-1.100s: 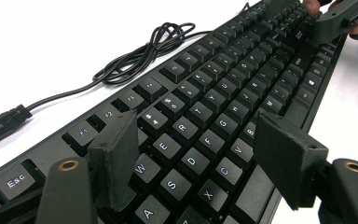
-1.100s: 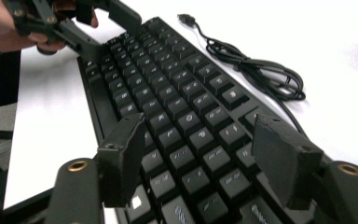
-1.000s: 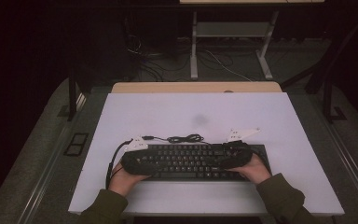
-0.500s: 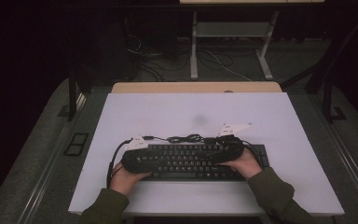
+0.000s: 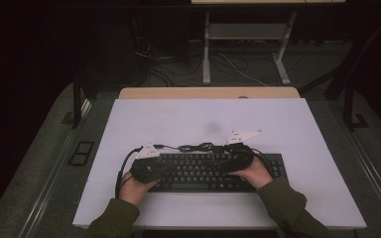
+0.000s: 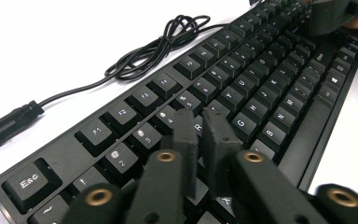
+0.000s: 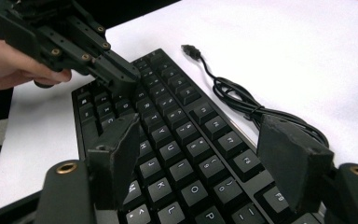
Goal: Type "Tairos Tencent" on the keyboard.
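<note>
Pressing my pinched-together left gripper point(image 6: 200, 123) onto keys beneath it, I hold the spread-jawed right gripper point(image 7: 205, 163) above the keyboard point(image 5: 206, 171), typing barely begun.

A: The high view is dim around the edges: the floor and the room behind fall into near black, while the white tabletop point(image 5: 218, 124) is evenly lit from above and has one faint grey smudge of shade near its middle.

B: Both gripper views are much brighter. The tabletop blows out to plain white there, and the black keyboard point(image 6: 242, 88) takes a soft sheen on its keycaps.

A: The close jaws are blurred in both gripper views, and the far keys soften. The high view is slightly grainy.
</note>
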